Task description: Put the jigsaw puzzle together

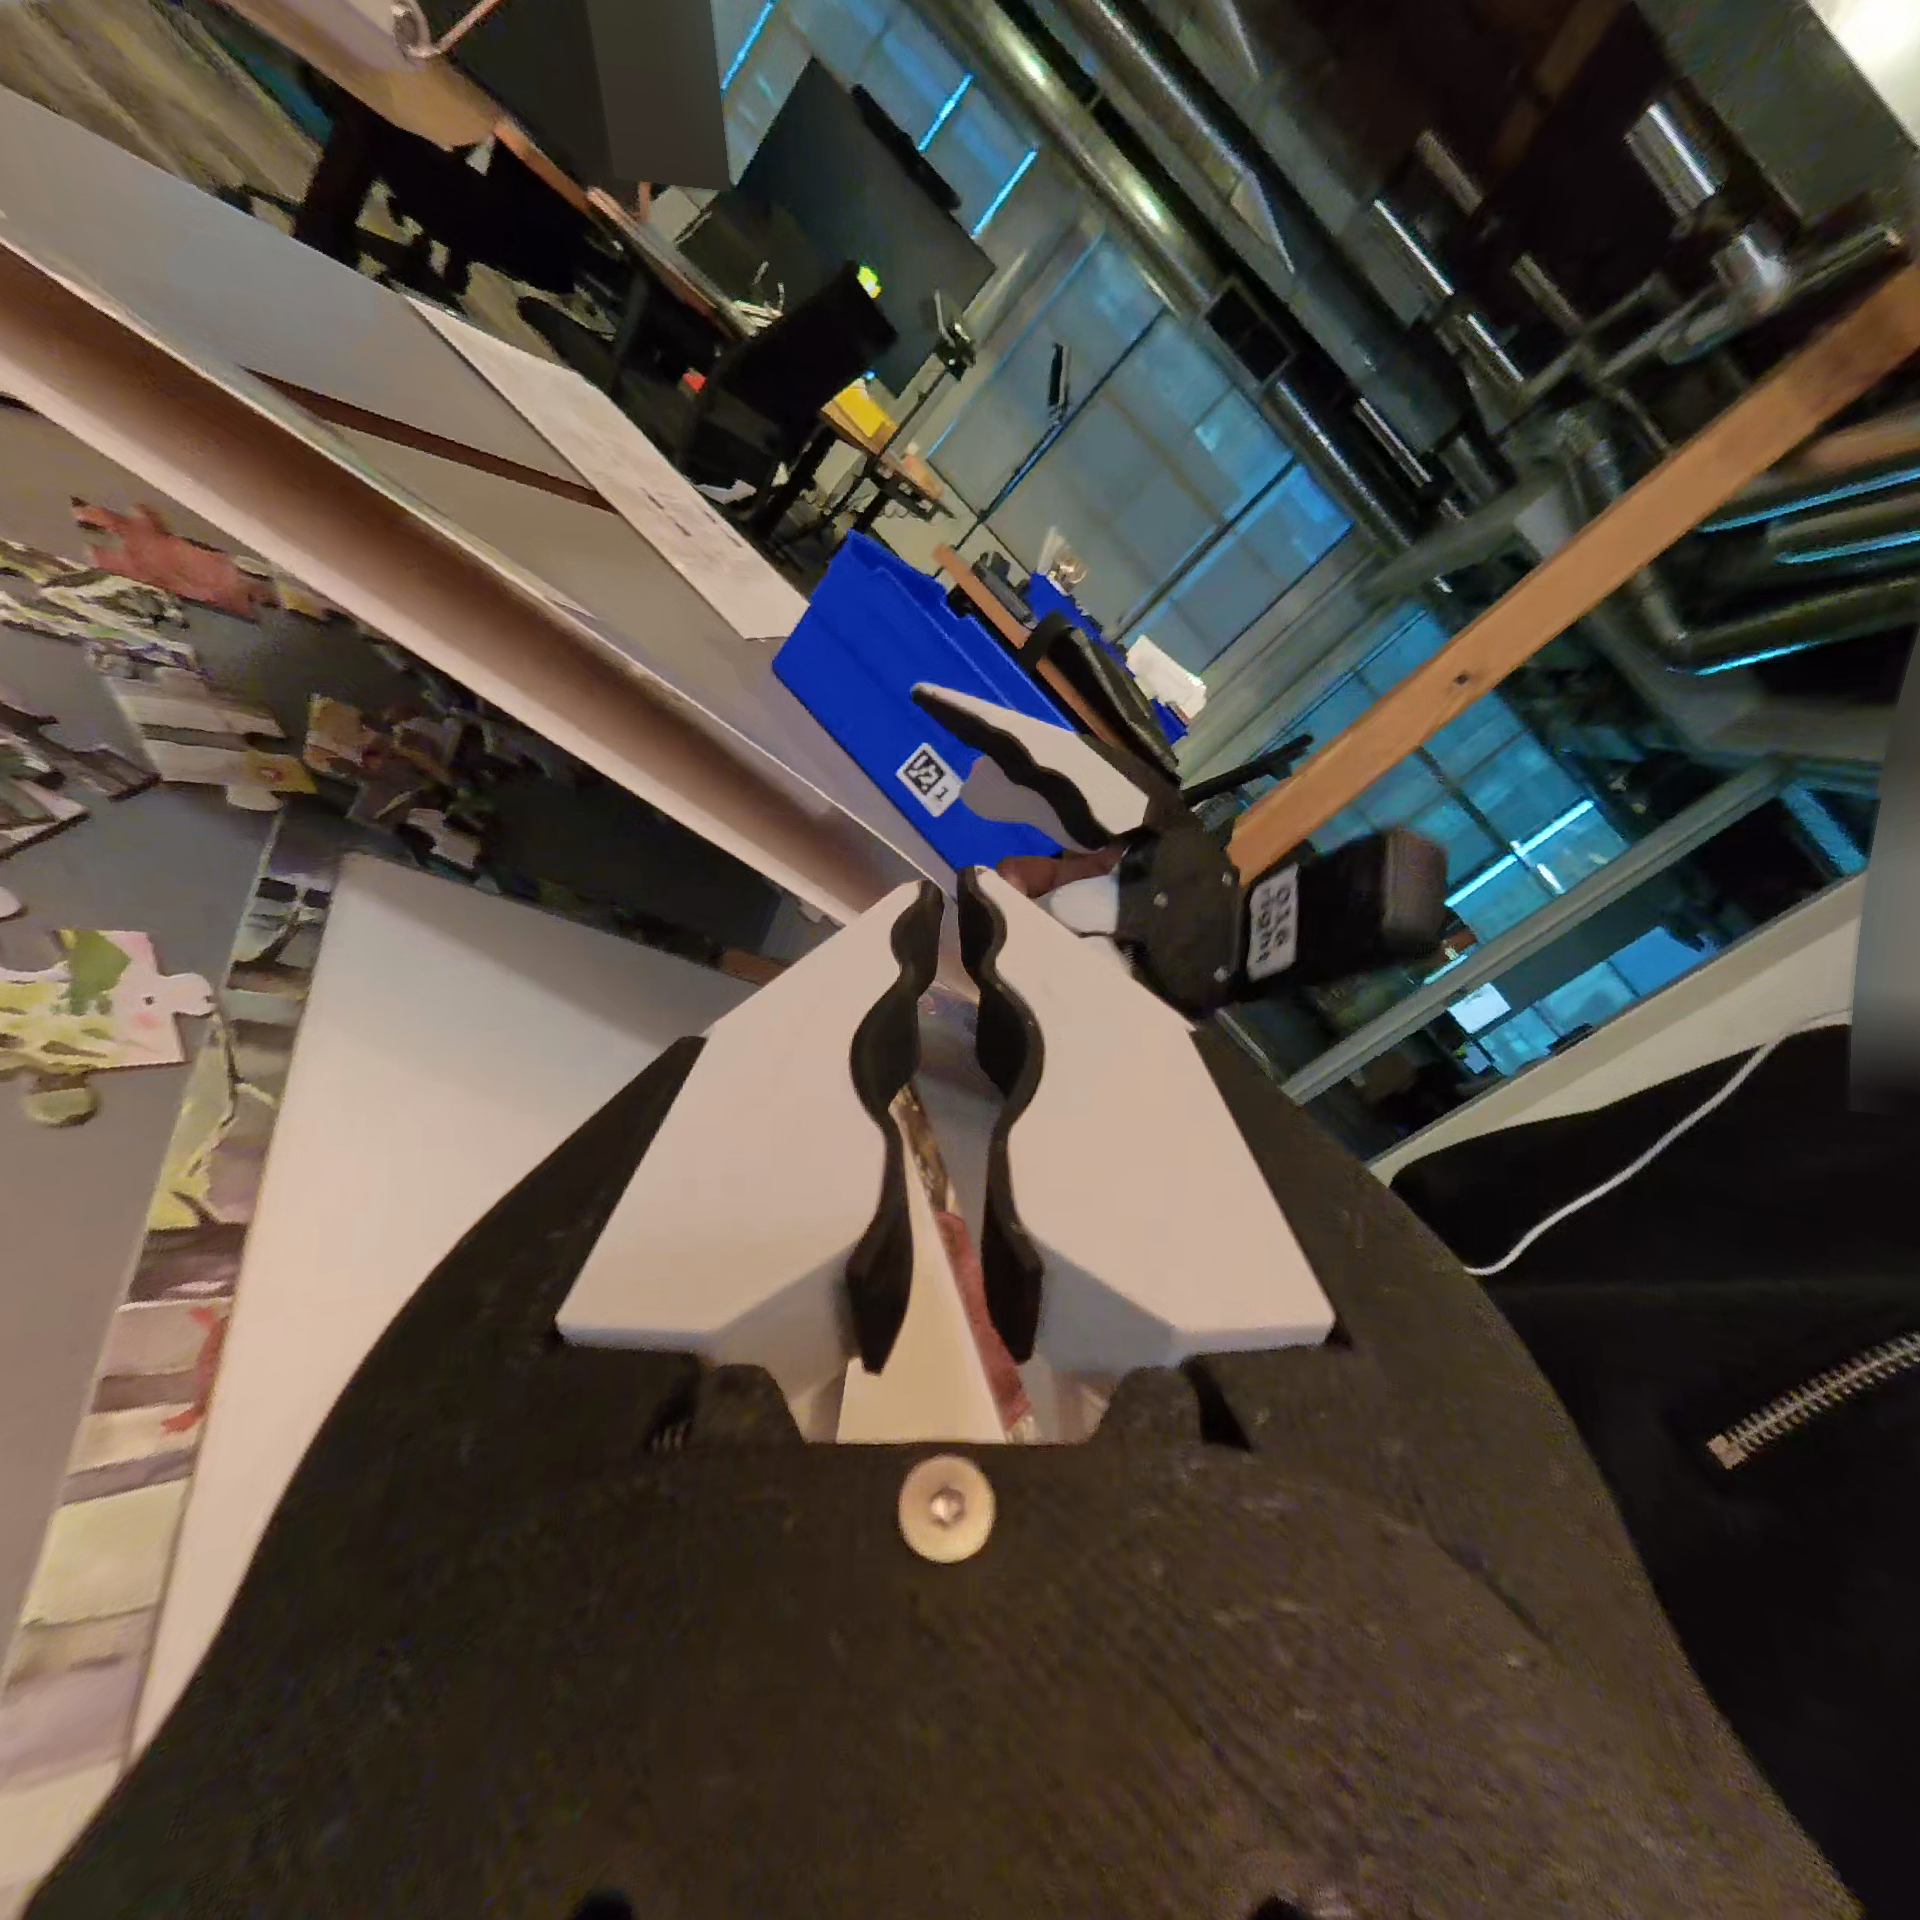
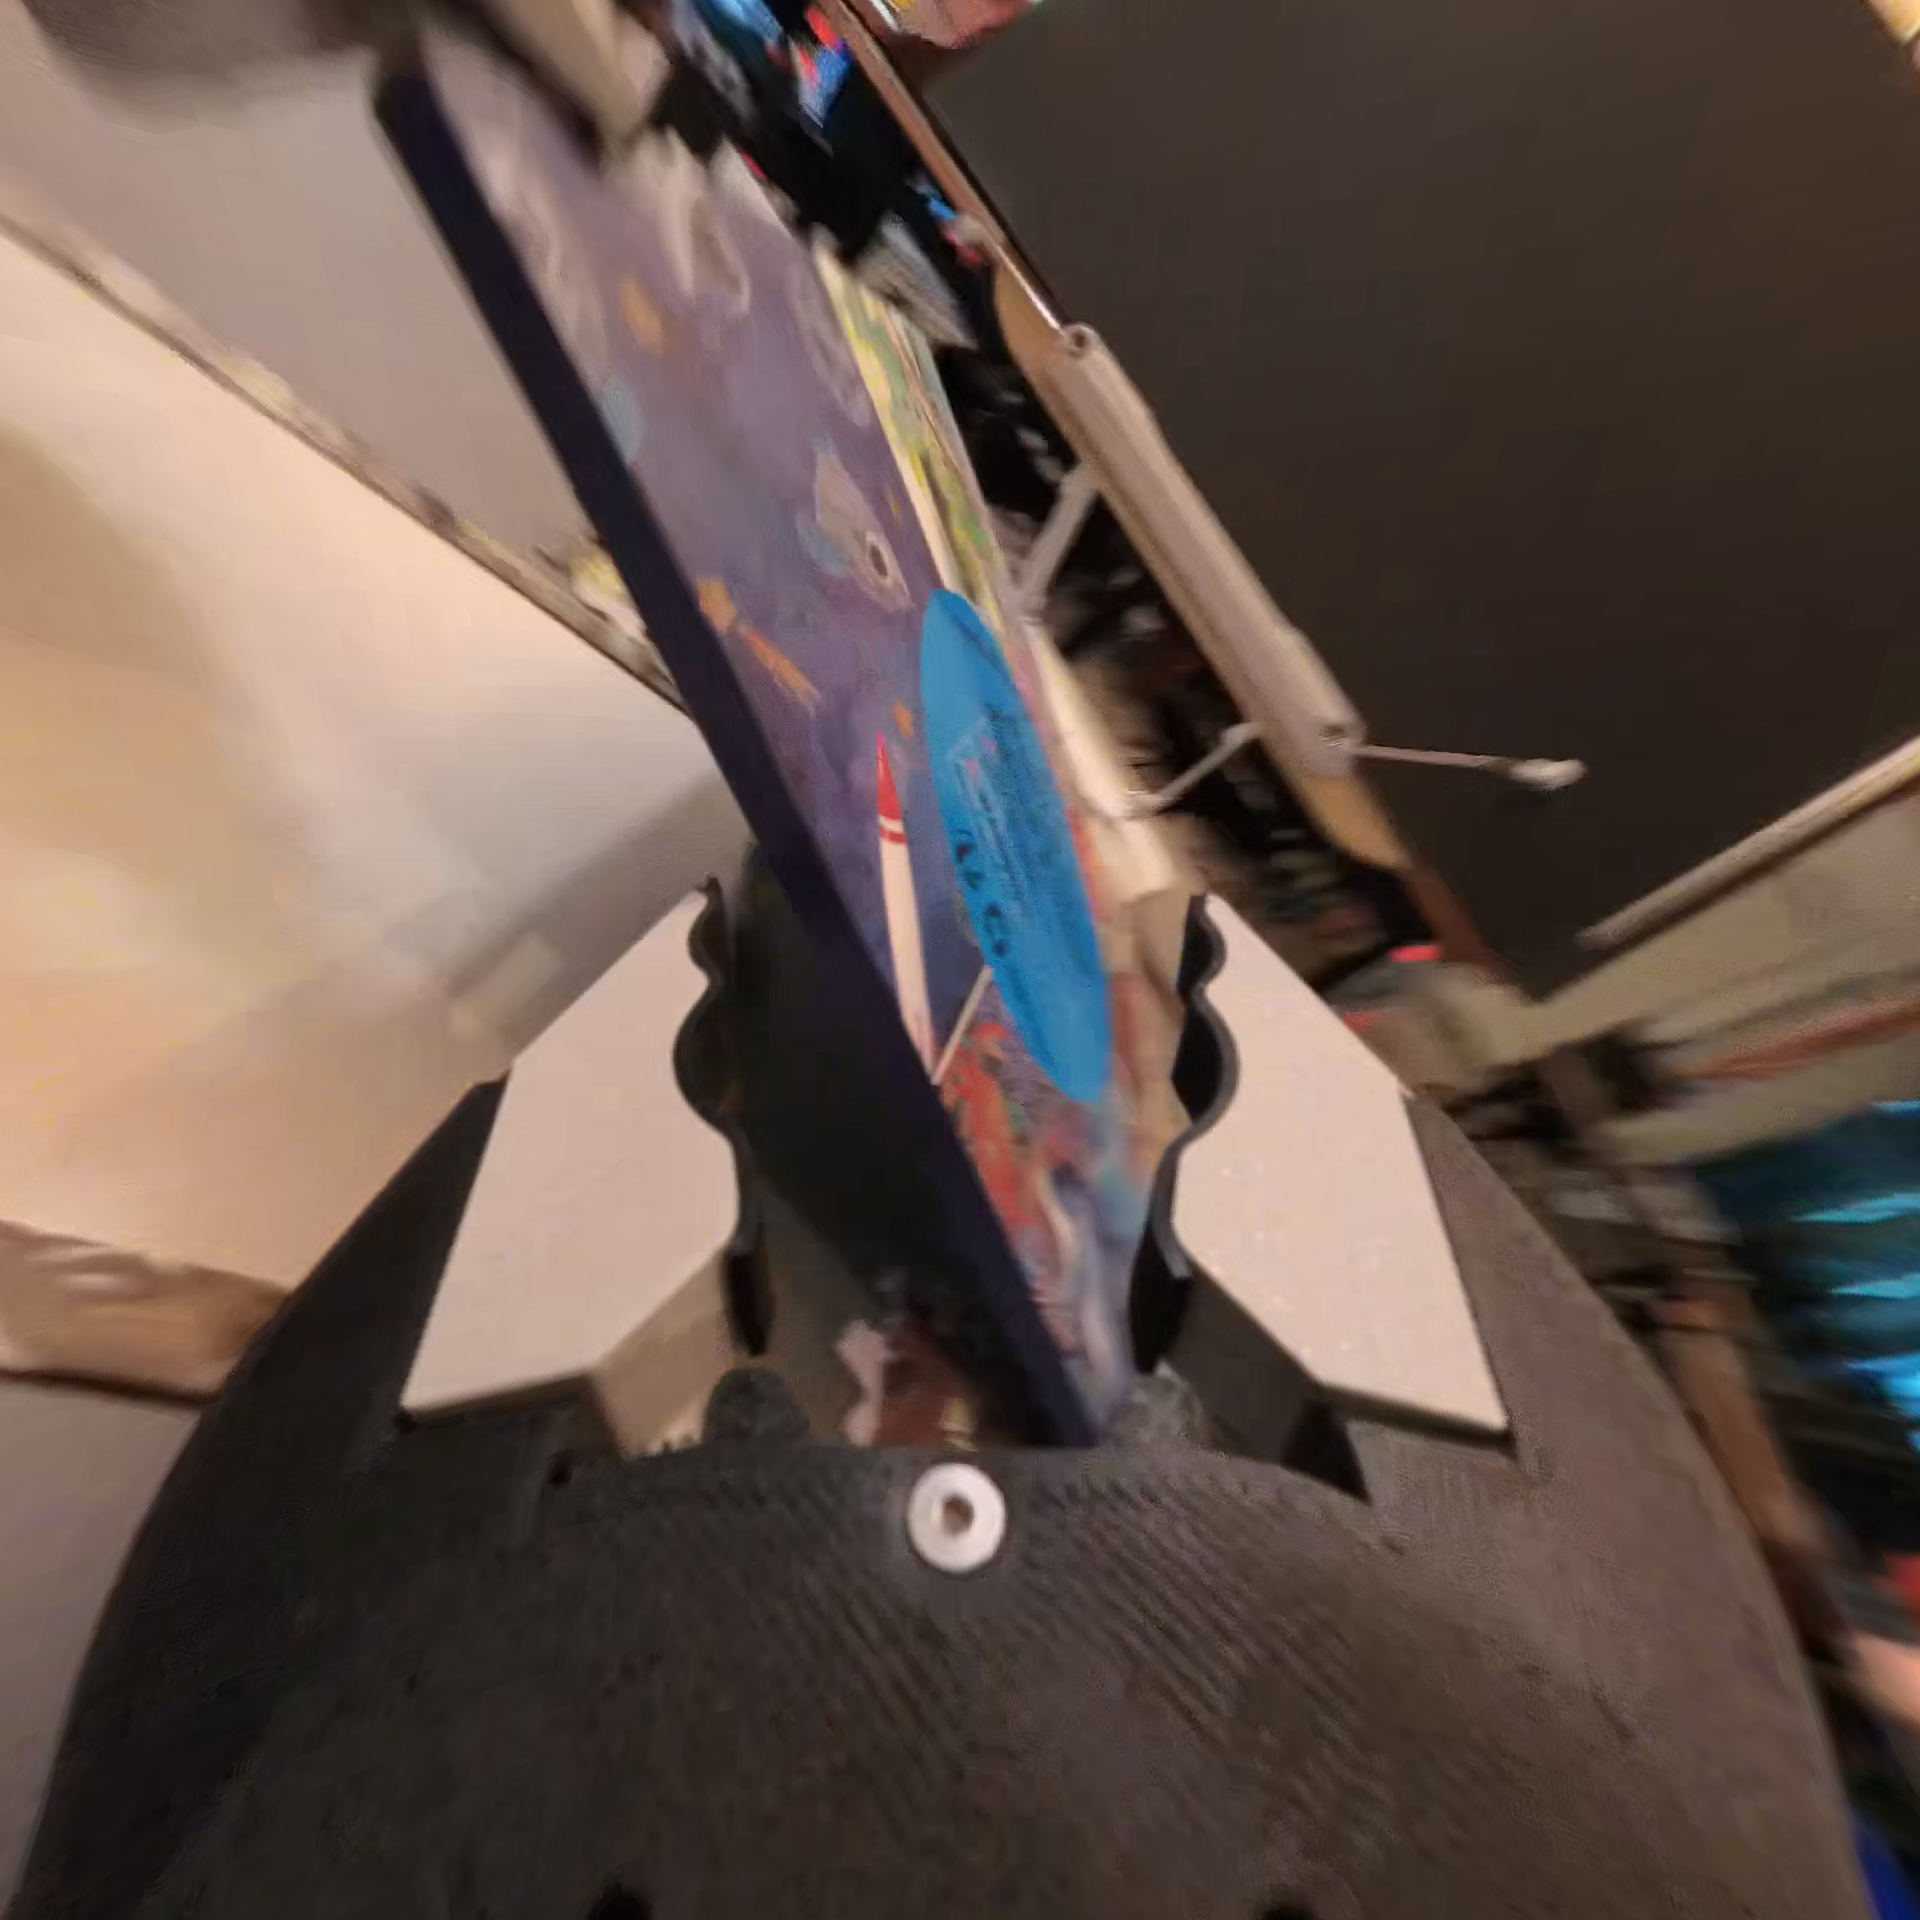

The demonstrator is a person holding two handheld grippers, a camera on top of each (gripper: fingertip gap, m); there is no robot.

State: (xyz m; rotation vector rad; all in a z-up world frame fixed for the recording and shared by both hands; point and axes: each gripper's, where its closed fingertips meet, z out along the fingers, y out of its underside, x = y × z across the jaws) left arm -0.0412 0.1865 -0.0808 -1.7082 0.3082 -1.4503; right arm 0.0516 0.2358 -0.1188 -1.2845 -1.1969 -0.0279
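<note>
Left wrist view, claw: your left gripper (image 1: 948,914) is clenched on the thin edge of the white box tray (image 1: 499,1039), with the wall running down between the two black pads.
Left wrist view, puzzle: loose jigsaw pieces (image 1: 156,665) lie scattered on the grey table (image 1: 104,883) to the left, and one pale green-and-pink cluster (image 1: 94,997) sits just beside the tray.
Left wrist view, other claw: the right gripper (image 1: 1029,769) shows beyond your fingertips, in front of a blue bin (image 1: 873,665).
Right wrist view, claw: your right gripper (image 2: 951,935) stands released, fingers wide apart. The dark blue box lid (image 2: 748,540) with the rocket picture runs slantwise through the gap, and the right pad looks to touch it low down, though blur makes that hard to judge.
Right wrist view, sticker: a round blue label (image 2: 1008,852) sits on the lid face near your right finger.
Step in hand: judging by this, you are clearing the box away so you can get at the pieces.
Doing it well: keep the left grip steady on the tray wall. Close the right claw squarely across the lid edge before lifting, because a skewed pinch may let it swing. Carry both clear of the pieces.
</note>
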